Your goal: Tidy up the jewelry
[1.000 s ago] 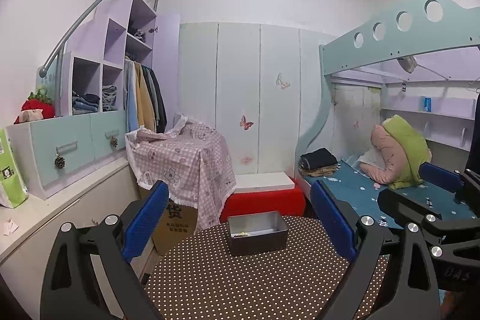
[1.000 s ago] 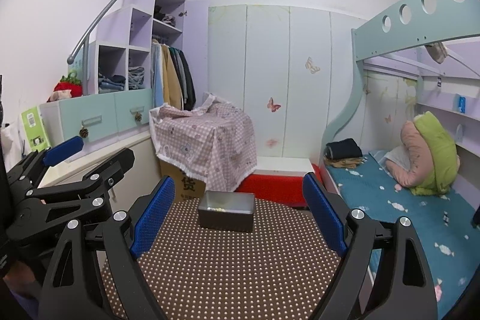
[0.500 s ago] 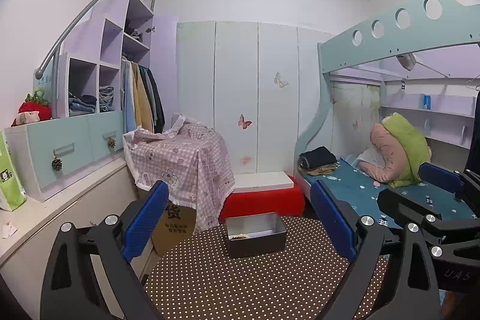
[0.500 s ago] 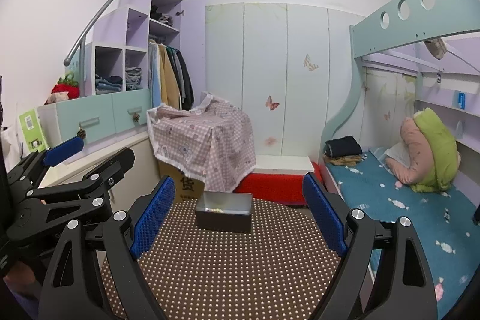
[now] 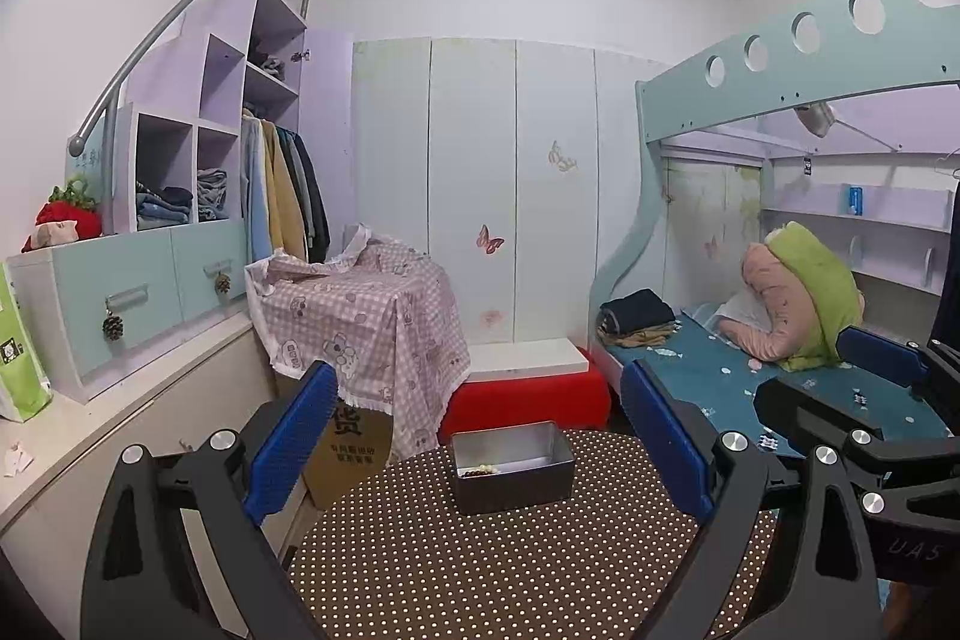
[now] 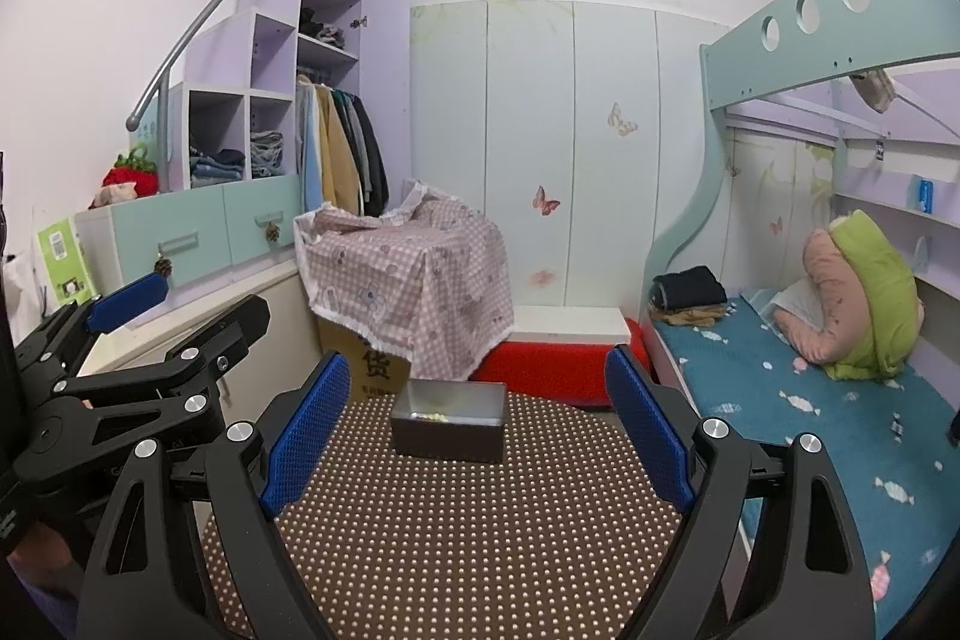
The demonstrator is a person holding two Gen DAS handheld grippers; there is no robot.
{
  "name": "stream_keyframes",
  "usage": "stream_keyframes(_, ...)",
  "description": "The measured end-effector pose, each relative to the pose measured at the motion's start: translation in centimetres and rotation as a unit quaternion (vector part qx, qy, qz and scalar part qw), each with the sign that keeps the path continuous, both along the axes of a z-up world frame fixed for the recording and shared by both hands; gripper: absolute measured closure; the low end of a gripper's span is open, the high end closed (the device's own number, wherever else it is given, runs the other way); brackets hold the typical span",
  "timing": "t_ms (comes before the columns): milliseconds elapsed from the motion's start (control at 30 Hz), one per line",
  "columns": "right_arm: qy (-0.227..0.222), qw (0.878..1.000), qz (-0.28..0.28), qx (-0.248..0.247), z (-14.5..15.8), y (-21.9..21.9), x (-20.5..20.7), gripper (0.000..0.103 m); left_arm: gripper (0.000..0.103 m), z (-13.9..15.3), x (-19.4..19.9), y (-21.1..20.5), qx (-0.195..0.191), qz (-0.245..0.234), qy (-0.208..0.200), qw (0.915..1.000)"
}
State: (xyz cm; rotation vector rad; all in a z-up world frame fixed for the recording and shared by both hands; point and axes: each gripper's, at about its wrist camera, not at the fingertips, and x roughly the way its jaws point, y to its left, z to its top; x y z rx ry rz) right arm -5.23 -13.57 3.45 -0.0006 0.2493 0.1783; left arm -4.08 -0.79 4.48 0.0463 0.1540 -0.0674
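Left wrist view: one metal tin (image 5: 511,472), one dotted table (image 5: 480,568).

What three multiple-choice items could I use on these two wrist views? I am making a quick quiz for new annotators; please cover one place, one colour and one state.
1. Where does the metal tray stand?
A. On the dotted tabletop
B. On the blue bed
C. On the red bench

2. What colour are the pads on the fingers of the right gripper?
A. Red
B. Blue
C. Green

3. In what state is the left gripper?
A. Shut on the tray
B. Shut with nothing in it
C. Open, holding nothing

Answers:
1 A, since the tray sits on the brown dotted surface in both views.
2 B, since both pads show bright blue.
3 C, since its fingers stand wide apart and the tray lies beyond them, untouched.
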Motion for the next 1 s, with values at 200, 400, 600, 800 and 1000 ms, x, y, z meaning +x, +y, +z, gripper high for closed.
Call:
stream_keyframes(200, 0.002, 1.000, -0.001, 0.001, -0.12, 0.15, 0.29, 0.019, 0.011, -0.41, 0.23, 0.29, -0.002, -0.001, 0.001, 1.0000)
stream_keyframes(400, 0.008, 1.000, 0.002, 0.006, -0.47, 0.61, 0.64, 0.019, 0.011, -0.73, 0.42, 0.52, -0.004, -0.003, 0.005, 1.0000)
stream_keyframes(600, 0.009, 1.000, 0.002, 0.007, -0.63, 0.72, 0.73, 0.019, 0.011, -0.83, 0.51, 0.56, -0.004, -0.002, 0.008, 1.0000)
stream_keyframes(800, 0.009, 1.000, 0.001, 0.007, -0.50, 0.64, 0.76, 0.019, 0.011, -0.77, 0.51, 0.54, -0.004, -0.003, 0.008, 1.0000)
stream_keyframes(1000, 0.009, 1.000, 0.001, 0.007, -0.48, 0.72, 0.77, 0.019, 0.011, -0.73, 0.53, 0.55, -0.004, -0.003, 0.008, 1.0000)
